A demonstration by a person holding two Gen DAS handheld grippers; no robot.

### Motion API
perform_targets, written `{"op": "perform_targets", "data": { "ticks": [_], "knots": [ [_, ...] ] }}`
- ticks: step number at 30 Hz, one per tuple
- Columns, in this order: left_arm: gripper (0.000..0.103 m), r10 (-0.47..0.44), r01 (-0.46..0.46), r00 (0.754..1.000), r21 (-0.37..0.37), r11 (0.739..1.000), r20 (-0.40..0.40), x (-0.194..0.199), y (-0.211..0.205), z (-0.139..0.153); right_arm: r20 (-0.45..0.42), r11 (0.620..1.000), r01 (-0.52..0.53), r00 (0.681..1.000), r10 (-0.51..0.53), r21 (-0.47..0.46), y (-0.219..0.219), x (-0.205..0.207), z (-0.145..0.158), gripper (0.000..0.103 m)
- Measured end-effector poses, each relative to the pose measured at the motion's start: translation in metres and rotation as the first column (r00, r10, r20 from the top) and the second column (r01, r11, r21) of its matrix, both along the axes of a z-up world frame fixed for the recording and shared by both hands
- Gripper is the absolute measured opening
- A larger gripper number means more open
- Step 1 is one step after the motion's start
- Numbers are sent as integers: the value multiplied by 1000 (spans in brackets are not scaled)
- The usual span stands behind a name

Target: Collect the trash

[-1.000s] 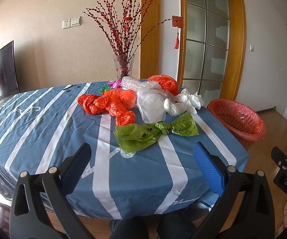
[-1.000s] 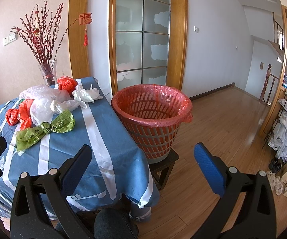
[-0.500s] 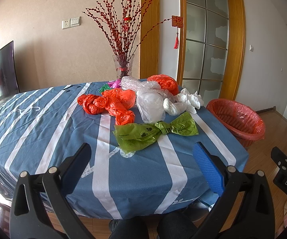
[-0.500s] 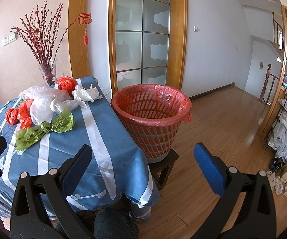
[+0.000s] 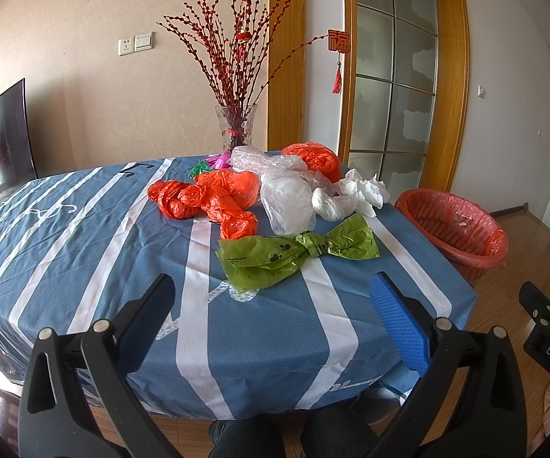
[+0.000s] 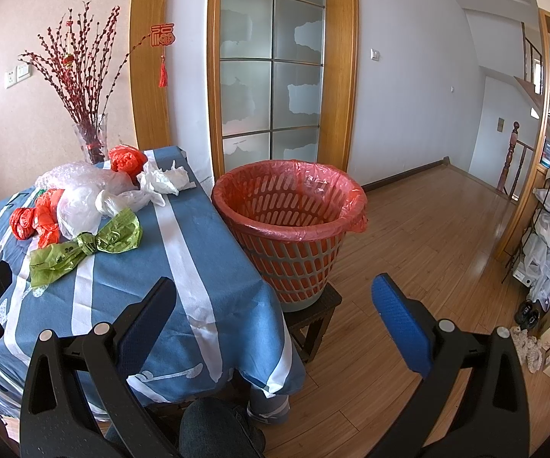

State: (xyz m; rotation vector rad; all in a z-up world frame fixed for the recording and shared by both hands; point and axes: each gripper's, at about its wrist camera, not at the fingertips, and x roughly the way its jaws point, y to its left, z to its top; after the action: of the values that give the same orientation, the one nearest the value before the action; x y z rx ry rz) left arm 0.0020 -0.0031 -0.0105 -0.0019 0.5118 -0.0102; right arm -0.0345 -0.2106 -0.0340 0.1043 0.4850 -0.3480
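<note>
We see a tabletop (image 5: 84,236) covered by a blue cloth with white stripes, filling the lower left of both views. On it, toward the centre of the left view, lies a cluster of crumpled bags: a knotted green bag (image 5: 294,253) nearest us, orange bags (image 5: 214,198) just behind it, clear and white bags (image 5: 290,202) to their right, and white tissue (image 5: 363,191) at the right edge. A glass vase (image 5: 235,126) of red branches stands at the far edge, in the upper centre.
</note>
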Motion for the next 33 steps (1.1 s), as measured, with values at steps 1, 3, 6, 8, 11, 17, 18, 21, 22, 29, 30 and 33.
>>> {"op": "perform_targets", "data": {
  "ticks": [1, 3, 6, 8, 11, 17, 18, 21, 22, 29, 30, 33],
  "knots": [
    [99, 0, 0, 1000, 0, 1000, 0, 0, 0, 0, 0, 1000, 0, 1000, 0, 0, 0, 0, 0, 101],
    [99, 0, 0, 1000, 0, 1000, 0, 0, 0, 0, -1, 1000, 0, 1000, 0, 0, 0, 0, 0, 101],
    [99, 0, 0, 1000, 0, 1000, -1, 0, 0, 0, -1, 1000, 0, 1000, 0, 1, 0, 0, 0, 101],
    [99, 0, 0, 1000, -1, 1000, -1, 0, 0, 0, 0, 1000, 0, 1000, 0, 0, -1, 0, 0, 101],
    [99, 0, 0, 1000, 0, 1000, -1, 0, 0, 0, -1, 1000, 1, 1000, -1, 1, -1, 0, -1, 101],
    [99, 11, -11, 1000, 0, 1000, -6, 0, -1, -3, -12, 1000, -3, 1000, 3, 7, 1, 4, -1, 101],
    [99, 12, -12, 1000, 0, 1000, -7, 0, 0, -3, -14, 1000, -3, 1000, 3, 8, -1, 5, -1, 101],
    [99, 25, -25, 1000, 0, 1000, -15, 4, 6, -4, -23, 1000, -10, 1000, 10, 21, -3, 7, -2, 101],
    [99, 33, -33, 999, -1, 999, -21, 6, 9, -5, -26, 1000, -15, 1000, 16, 25, -2, 10, -3, 101],
    [99, 98, -98, 994, 5, 995, -56, 25, 38, -12, -52, 997, -72, 996, 74, 36, 13, 37, -9, 101],
    [99, 103, -103, 993, 3, 995, -59, 27, 41, -12, -53, 996, -75, 996, 77, 37, 15, 41, -9, 101],
    [99, 143, -144, 987, -1, 990, -71, 37, 61, -12, -55, 994, -105, 993, 107, 43, 24, 60, -10, 101]
  ]
}}
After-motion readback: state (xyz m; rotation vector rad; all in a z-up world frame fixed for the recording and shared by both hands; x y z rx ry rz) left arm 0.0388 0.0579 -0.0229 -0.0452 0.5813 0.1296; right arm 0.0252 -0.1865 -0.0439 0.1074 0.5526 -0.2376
